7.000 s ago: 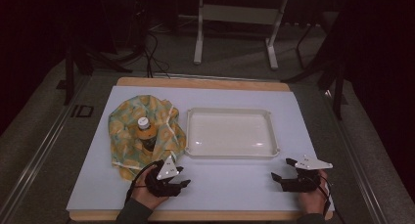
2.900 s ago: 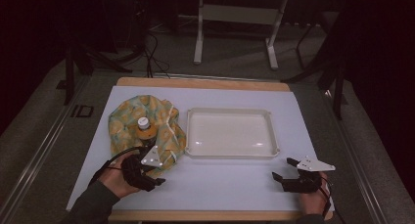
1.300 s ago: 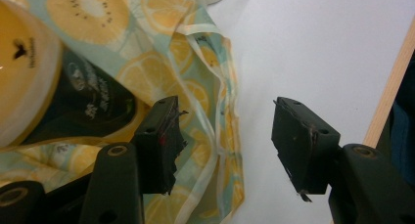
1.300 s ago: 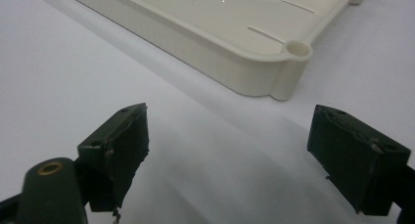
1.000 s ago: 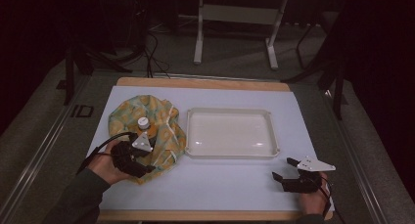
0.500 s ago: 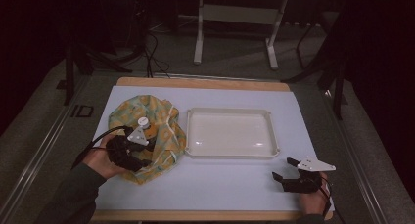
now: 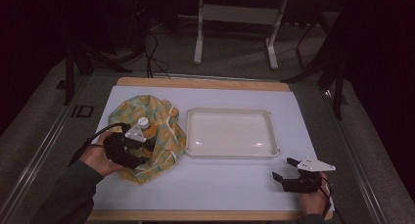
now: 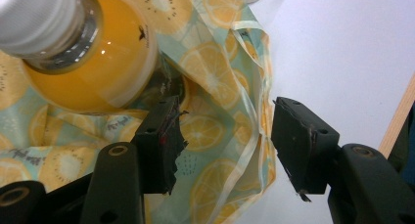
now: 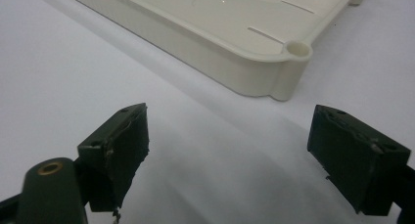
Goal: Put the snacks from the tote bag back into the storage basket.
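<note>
A yellow-green cloth (image 7: 156, 119) printed with citrus slices lies crumpled on the white mat, left of the tray. On it stands a bottle of orange liquid (image 7: 145, 127) with a white cap. My left gripper (image 7: 148, 145) rests on the cloth's near side, just in front of the bottle. In the left gripper view the bottle (image 8: 93, 62) looms at upper left, and my left gripper (image 8: 227, 145) is open with the cloth's (image 8: 215, 77) hemmed edge lying between the jaws. My right gripper (image 7: 285, 168) sits open near the front right of the table, holding nothing (image 9: 227, 150).
A cream plastic tray (image 7: 230, 111) sits mid-table, its near right corner (image 9: 293, 50) just beyond my right gripper. The mat's (image 7: 220, 185) wooden border runs along the front and back. Dark floor, cables and a stand's legs lie beyond the table.
My left gripper has moved forward and leftward across the cloth, closing in on the bottle. The right gripper has stayed put.
</note>
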### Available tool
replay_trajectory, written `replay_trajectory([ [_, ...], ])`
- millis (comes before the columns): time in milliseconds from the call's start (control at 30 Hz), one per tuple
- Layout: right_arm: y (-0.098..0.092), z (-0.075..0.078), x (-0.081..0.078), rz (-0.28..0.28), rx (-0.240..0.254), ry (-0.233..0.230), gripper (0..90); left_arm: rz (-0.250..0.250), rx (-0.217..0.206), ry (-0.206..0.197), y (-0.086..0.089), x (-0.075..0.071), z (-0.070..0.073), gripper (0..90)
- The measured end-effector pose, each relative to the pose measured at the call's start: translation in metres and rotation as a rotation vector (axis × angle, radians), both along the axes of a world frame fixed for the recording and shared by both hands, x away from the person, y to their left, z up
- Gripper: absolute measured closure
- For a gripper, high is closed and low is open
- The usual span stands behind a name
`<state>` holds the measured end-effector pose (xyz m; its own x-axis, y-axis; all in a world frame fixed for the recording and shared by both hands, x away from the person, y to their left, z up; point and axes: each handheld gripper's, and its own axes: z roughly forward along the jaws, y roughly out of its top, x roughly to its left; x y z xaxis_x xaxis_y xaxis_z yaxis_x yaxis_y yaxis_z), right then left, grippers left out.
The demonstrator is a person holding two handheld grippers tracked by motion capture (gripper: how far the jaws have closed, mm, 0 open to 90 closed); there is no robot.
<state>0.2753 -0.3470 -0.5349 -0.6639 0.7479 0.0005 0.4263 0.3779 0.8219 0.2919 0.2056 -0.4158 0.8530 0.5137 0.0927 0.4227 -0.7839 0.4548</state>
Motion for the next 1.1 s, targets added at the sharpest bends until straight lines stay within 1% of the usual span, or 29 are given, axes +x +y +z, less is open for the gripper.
replay_trajectory([
  [300,0.000,0.000,0.000,0.001,0.000,-0.001,15.0,0.008,0.015,0.006,0.002,0.005,0.005,44.9],
  [533,0.000,0.000,0.000,0.001,0.001,-0.001,15.0,0.026,0.005,0.006,0.006,0.008,0.006,45.1],
  [733,0.000,0.000,0.000,0.000,0.001,-0.001,15.0,0.029,0.015,0.014,0.008,0.010,0.008,45.3],
  [900,0.000,0.000,0.000,0.001,0.001,-0.001,15.1,0.045,0.012,0.022,0.009,0.012,0.009,45.3],
  [1100,0.000,0.000,0.000,0.000,0.002,-0.001,15.0,0.053,0.015,0.027,0.010,0.015,0.010,45.3],
])
